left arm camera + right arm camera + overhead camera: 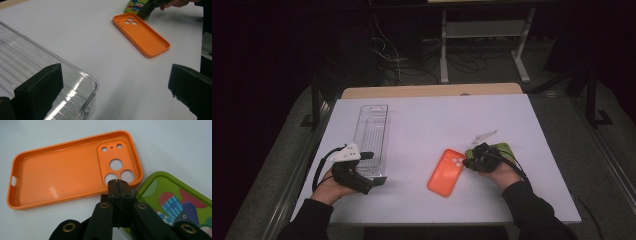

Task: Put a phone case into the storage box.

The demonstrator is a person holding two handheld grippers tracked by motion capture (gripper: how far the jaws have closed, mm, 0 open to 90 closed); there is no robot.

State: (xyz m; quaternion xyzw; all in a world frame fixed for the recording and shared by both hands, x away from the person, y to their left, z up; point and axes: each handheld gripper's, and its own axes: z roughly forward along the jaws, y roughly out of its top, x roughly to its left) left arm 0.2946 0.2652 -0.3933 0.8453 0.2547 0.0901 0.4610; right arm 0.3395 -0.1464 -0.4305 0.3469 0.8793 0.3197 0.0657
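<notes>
White worktop point(422, 125) carries an orange phone case point(446, 172) lying hollow-up beside a green case point(504, 148). Right claw point(117, 182), pressed together, hovers at its camera corner; left claw point(112, 87) is spread by the clear tray point(372, 135). Light, flexible case: pinch a rim.
</notes>
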